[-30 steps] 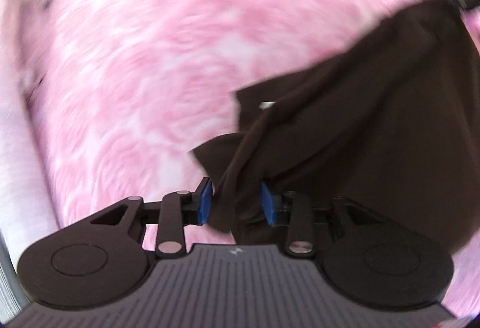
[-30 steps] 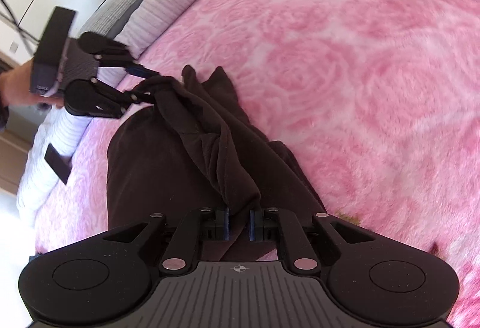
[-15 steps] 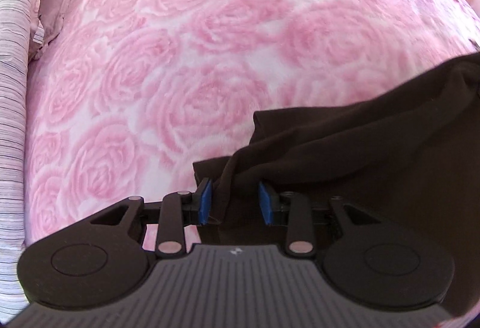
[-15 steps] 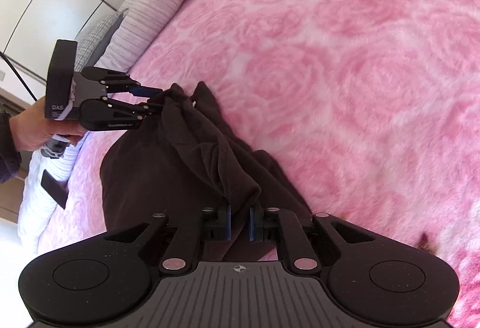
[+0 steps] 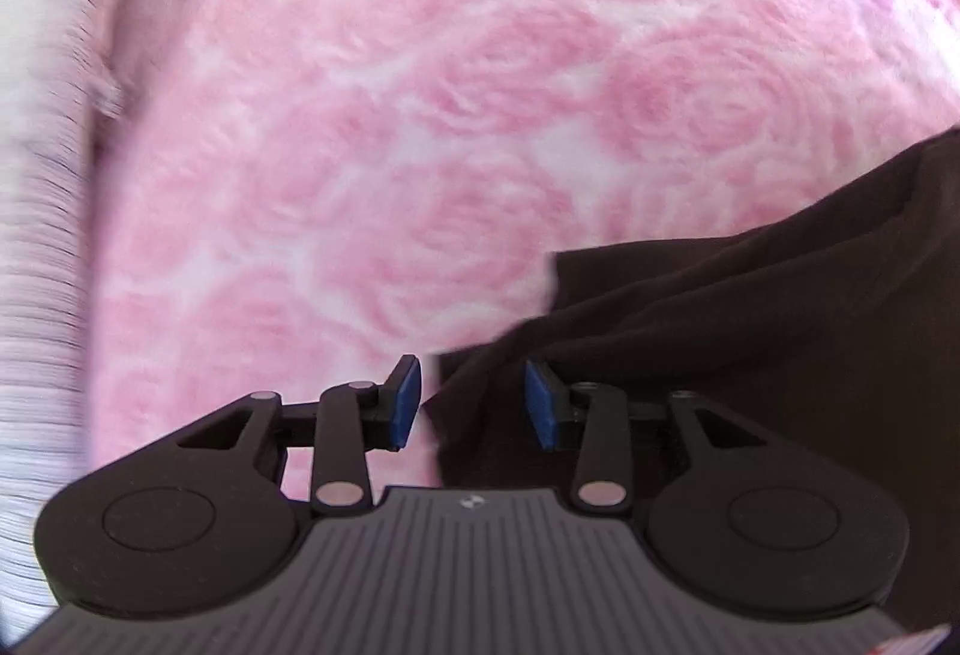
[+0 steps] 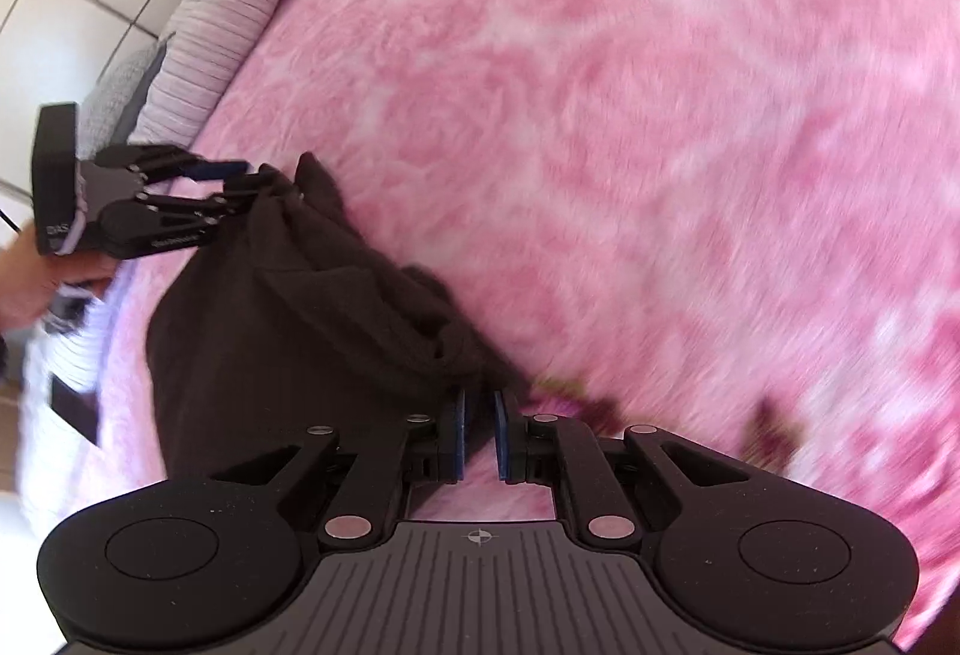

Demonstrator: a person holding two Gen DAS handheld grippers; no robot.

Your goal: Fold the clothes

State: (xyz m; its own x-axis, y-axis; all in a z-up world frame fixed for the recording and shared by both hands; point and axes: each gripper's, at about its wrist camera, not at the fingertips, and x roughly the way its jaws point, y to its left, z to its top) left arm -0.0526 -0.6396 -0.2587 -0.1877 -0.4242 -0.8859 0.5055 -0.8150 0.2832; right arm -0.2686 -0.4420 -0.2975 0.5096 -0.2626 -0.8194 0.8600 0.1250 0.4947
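— Where's the left gripper?

— Low over the pink rose blanket, fingers level, jaws spread wide. A corner of the dark brown garment sits between the blue pads but isn't squeezed. Someone's hand holds it from behind.

— And the right gripper?

— Also low, pointing at the garment's near edge. Its jaws stand slightly parted with pink blanket showing in the gap; it holds nothing.

— The garment itself?

— Bunched on the blanket, beside the striped pillow.

— Any writing?

— Pale letters on the left gripper's body, too blurred to read.
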